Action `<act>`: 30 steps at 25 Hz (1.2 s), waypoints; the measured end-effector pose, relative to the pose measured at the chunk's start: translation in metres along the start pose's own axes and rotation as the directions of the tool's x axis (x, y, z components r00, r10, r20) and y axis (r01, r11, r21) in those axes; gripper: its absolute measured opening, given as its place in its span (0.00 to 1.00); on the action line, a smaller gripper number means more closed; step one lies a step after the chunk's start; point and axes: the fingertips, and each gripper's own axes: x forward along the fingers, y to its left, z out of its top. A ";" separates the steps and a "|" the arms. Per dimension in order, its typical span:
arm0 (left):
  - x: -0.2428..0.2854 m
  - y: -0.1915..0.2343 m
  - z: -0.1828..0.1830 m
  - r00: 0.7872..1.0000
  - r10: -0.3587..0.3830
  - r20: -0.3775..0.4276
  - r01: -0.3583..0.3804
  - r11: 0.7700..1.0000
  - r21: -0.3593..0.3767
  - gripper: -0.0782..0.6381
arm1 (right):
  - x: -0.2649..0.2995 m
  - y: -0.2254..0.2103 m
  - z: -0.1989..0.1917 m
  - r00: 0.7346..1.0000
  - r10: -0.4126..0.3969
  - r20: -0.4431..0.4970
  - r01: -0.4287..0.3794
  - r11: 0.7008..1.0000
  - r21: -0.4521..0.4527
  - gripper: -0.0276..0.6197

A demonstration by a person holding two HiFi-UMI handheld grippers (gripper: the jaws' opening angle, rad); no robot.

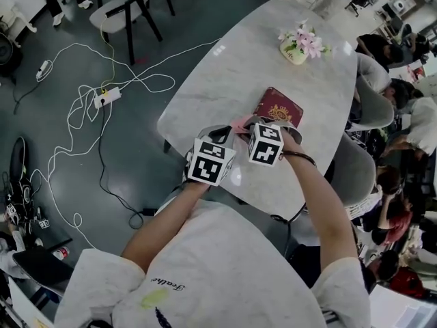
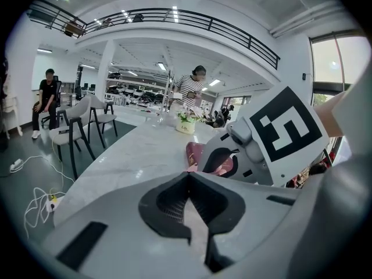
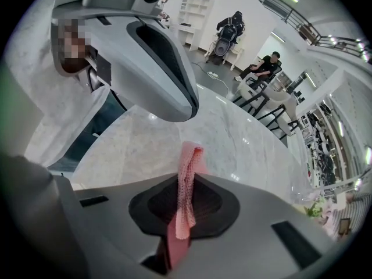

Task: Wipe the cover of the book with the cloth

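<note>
A dark red book (image 1: pixel 277 106) with a gold emblem lies flat on the white marble table (image 1: pixel 225 80). Both grippers hover just in front of its near edge. My right gripper (image 1: pixel 255 124) is shut on a pink cloth (image 1: pixel 240 124); in the right gripper view the cloth (image 3: pixel 187 182) stands as a folded strip between the shut jaws of my right gripper (image 3: pixel 187 214). My left gripper (image 1: pixel 220 134) is close beside it on the left, shut, with nothing between its jaws (image 2: pixel 187 179). The left gripper view shows the right gripper (image 2: pixel 224 158), the cloth and the book's edge (image 2: pixel 193 153).
A small pot of pink flowers (image 1: pixel 300 45) stands at the table's far end. Chairs (image 1: pixel 126 9) and white cables (image 1: pixel 102 94) are on the dark floor to the left. Seated people (image 1: pixel 403 135) line the right side. The table's near edge (image 1: pixel 205 183) is right under the grippers.
</note>
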 end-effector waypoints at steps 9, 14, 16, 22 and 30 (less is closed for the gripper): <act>-0.004 -0.004 -0.003 1.000 0.021 0.003 -0.021 1.000 0.013 0.12 | 0.000 0.015 0.009 0.998 -0.030 0.055 0.029 0.999 0.021 0.08; -0.007 -0.006 -0.006 1.000 0.027 0.001 -0.027 0.999 0.019 0.12 | -0.001 0.018 0.014 0.993 -0.065 0.103 0.055 0.994 0.092 0.08; -0.007 -0.009 -0.006 1.000 0.029 -0.002 -0.029 0.999 0.024 0.12 | -0.001 0.020 0.014 0.990 -0.080 0.119 0.065 0.990 0.123 0.07; -0.006 -0.017 -0.006 1.000 0.029 -0.003 -0.029 0.999 0.042 0.12 | -0.004 0.023 0.013 0.979 -0.139 0.152 0.102 0.968 0.229 0.07; -0.007 -0.020 -0.009 0.999 0.046 -0.007 -0.045 0.998 0.053 0.12 | -0.009 0.024 0.014 0.942 -0.223 0.252 0.088 0.886 0.455 0.07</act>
